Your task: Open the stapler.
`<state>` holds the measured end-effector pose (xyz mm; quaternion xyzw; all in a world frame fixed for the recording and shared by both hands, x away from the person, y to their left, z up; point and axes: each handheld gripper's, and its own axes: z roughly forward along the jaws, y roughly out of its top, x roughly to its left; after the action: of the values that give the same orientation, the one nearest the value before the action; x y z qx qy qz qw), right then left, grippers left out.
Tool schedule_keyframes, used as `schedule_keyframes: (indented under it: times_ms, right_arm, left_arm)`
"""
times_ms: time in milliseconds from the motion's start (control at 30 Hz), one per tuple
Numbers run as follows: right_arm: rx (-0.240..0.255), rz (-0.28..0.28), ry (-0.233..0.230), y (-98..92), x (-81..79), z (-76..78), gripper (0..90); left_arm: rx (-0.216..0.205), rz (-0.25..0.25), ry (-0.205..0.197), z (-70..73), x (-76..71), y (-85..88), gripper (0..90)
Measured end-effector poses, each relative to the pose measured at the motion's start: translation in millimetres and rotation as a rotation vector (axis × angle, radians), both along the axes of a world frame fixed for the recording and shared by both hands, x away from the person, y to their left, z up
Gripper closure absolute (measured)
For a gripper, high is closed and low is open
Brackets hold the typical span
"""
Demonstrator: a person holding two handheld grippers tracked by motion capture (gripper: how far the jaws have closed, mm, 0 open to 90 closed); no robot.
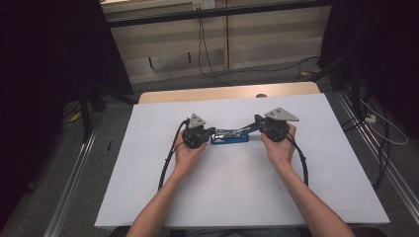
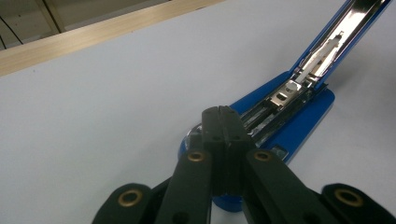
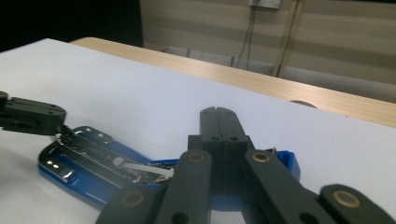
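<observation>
A blue stapler (image 1: 230,137) lies opened near the middle of the white table (image 1: 148,163), toward its far edge. The left gripper (image 1: 210,132), jaws closed together, presses on the base's end, hiding it. The right gripper (image 1: 257,120), jaws also shut, covers the raised arm's tip.

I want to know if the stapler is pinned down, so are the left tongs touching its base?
Touching. In the left gripper view the shut left tongs press onto the front of the blue stapler base, with no gap showing between tips and metal.
</observation>
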<state>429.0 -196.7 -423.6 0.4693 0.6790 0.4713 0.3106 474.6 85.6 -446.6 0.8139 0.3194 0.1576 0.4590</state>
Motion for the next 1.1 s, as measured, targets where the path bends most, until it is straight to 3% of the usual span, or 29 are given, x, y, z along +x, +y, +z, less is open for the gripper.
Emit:
schedule_keyframes:
  times_ms: [367, 1100]
  right_arm:
    - [-0.028, 0.025, 0.029, -16.4, -2.6, -1.5, 90.0]
    - [-0.037, 0.048, 0.093, -23.7, -1.0, -17.5, 90.0]
  left_arm:
    - [0.002, 0.002, -0.008, -0.3, -0.3, -0.7, 90.0]
    - [-0.005, 0.006, -0.009, -1.0, -0.7, -2.0, 90.0]
